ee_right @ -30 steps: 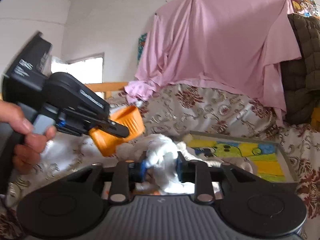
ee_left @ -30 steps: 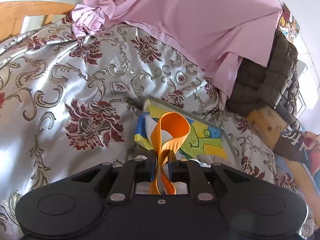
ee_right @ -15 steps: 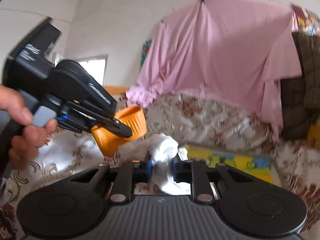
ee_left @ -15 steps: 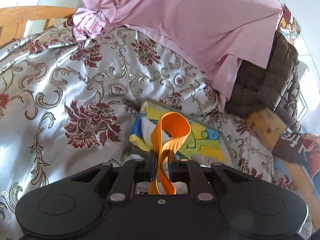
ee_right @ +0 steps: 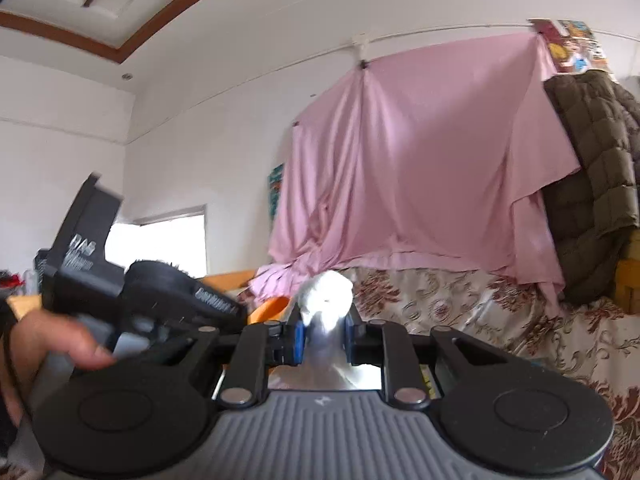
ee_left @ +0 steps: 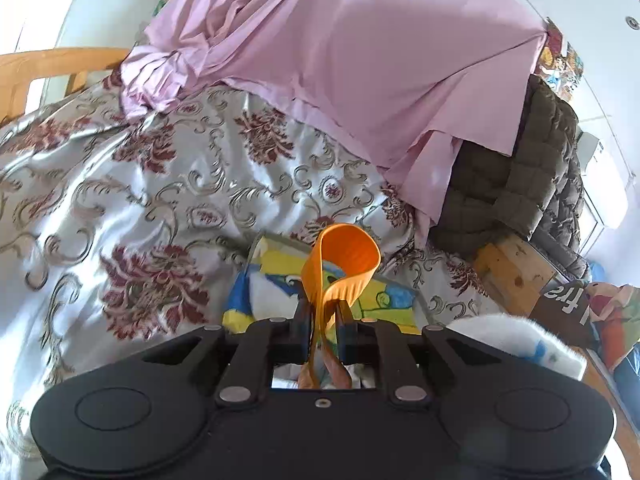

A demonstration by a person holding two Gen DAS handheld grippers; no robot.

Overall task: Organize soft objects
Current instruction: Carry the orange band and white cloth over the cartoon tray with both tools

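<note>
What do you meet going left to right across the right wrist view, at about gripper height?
Person's hand → left hand-held gripper shut on the orange soft object → white soft object pinched in the right hand-held gripper → floral bedspread → olive quilted jacket.

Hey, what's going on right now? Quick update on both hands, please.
Left gripper shut on orange band, above colourful tray. Right gripper shut on white cloth, raised over bedspread. Nothing in the way.
</note>
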